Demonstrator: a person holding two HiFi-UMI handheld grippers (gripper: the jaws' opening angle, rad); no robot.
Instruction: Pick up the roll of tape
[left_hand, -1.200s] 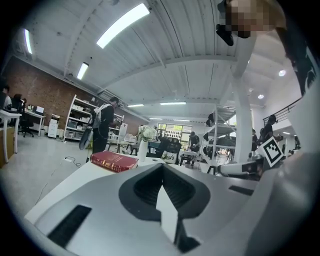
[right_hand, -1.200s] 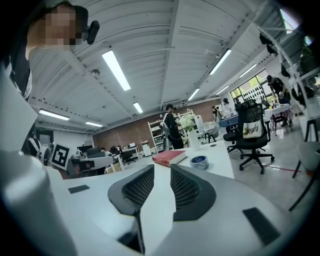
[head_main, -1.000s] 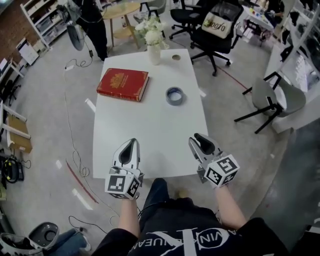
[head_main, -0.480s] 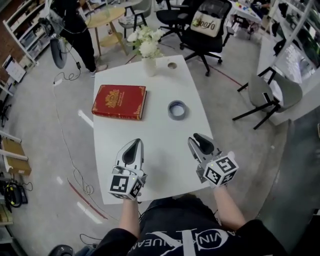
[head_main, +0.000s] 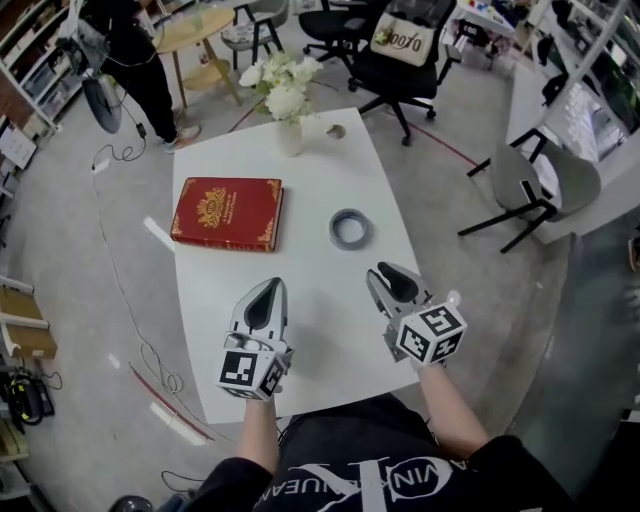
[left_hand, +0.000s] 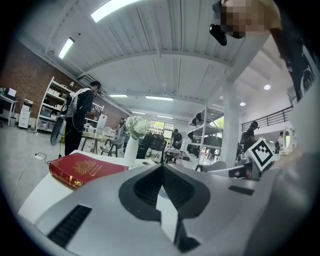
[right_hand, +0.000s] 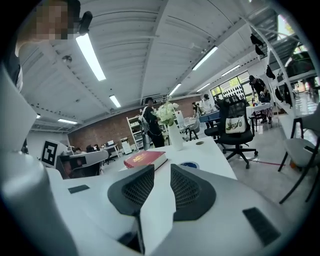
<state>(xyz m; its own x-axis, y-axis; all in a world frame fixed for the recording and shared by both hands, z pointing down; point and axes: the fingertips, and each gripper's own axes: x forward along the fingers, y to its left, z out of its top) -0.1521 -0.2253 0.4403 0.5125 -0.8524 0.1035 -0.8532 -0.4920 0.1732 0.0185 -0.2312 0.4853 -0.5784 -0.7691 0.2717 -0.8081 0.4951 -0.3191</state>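
Observation:
The roll of tape (head_main: 350, 229), a grey-blue ring, lies flat on the white table (head_main: 310, 300), right of centre. In the right gripper view the tape (right_hand: 189, 164) shows just beyond the jaws. My right gripper (head_main: 384, 276) hovers over the table's near part, a short way in front of the roll, with its jaws a little apart and nothing between them. My left gripper (head_main: 264, 293) hovers to the left at the same depth, its fingertips meeting, and holds nothing. Both point away from me across the table.
A red book (head_main: 227, 213) lies at the table's left. A white vase of flowers (head_main: 287, 130) and a small round disc (head_main: 336, 130) stand at the far edge. Office chairs (head_main: 400, 50), a grey chair (head_main: 540, 185), a standing person (head_main: 130, 50) and floor cables (head_main: 120, 290) surround the table.
The head view has shifted, so the table now sits lower and closer in it. My right gripper has edged a little left toward the roll. The left gripper has hardly moved.

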